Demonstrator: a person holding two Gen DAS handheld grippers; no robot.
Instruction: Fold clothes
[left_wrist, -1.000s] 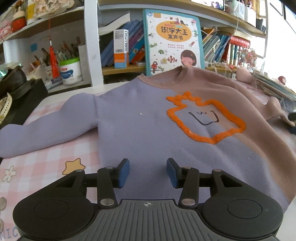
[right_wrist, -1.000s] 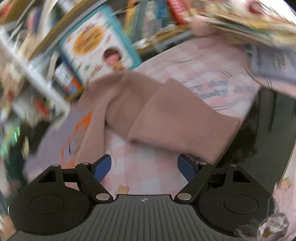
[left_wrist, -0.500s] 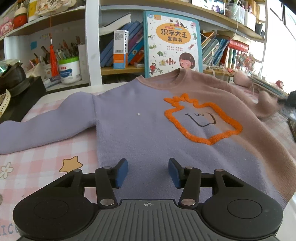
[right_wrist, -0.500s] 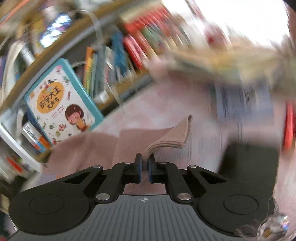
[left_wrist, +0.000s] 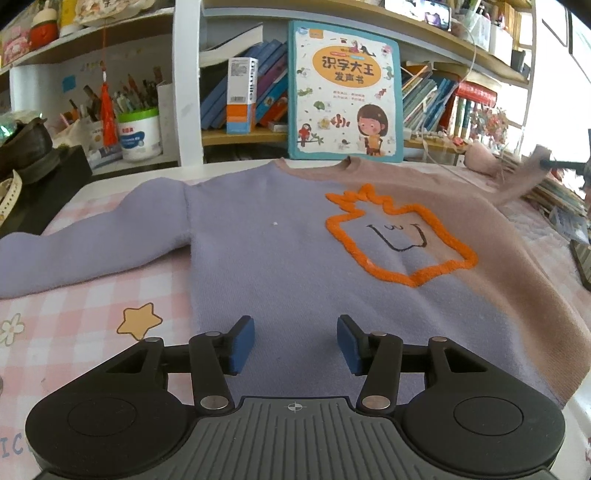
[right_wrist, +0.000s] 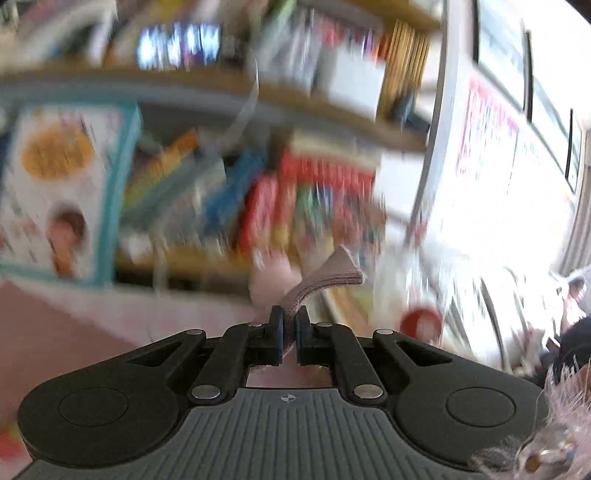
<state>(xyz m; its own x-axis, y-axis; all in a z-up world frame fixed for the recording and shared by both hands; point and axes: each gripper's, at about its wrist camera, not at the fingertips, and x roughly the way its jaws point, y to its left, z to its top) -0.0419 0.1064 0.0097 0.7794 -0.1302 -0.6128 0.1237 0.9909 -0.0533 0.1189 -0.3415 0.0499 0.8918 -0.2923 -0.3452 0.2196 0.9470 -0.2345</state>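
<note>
Your right gripper is clamped on the ribbed cuff of the sweater's pink sleeve, jaws nearly together with only the knit between them, the cuff fanning out beyond the tips. The right wrist view is smeared with motion, so how high the sleeve rides above the worktop is hard to judge; in the left wrist view it seems to hang lifted near the worktop's far right edge, by the stacked books.

The sweater lies face up across the pink checked cloth covering the worktop, collar toward the far edge under the propped picture book, hem toward you. Its purple sleeve stretches flat to the left edge.

Your left gripper hovers over the hem near the front edge, jaws wide apart and holding nothing.

To fold this sleeve well, carry the cuff in a low arc across the chest toward the orange crown design, keeping the grip firm so the thick knit does not slip. Let the sleeve crease along the shoulder line rather than drag the body sideways; you can rest the left gripper on the purple body to pin it. Lay the cuff flat before you release, and watch the clutter at the right edge.
</note>
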